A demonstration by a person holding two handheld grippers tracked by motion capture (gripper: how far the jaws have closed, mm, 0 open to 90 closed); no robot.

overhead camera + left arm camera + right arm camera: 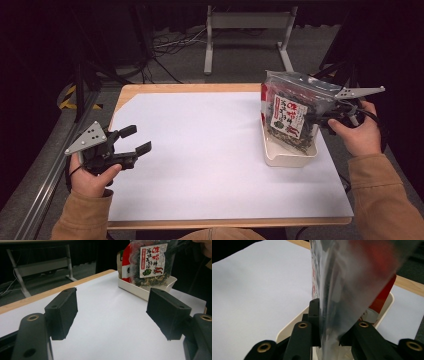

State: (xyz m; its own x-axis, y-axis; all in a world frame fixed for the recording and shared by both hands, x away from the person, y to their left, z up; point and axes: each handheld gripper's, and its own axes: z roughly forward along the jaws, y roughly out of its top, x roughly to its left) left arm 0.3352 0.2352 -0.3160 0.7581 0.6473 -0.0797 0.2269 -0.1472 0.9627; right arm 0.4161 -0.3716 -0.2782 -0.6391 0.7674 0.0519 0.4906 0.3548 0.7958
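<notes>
Now right gripper point(320, 119) clamped on snack bag point(292, 111), standing in white tray point(285, 156) far right; lower straight, keep bag upright; left gripper point(134, 140) gapes, idle near left.

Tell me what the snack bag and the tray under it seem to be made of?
The snack bag looks like thin clear plastic film, glossy: the dark contents show through and light glints on it. A printed paper-like label sits on its front. The white tray looks like smooth moulded plastic, matte, with rounded corners; it could be something else.
</notes>
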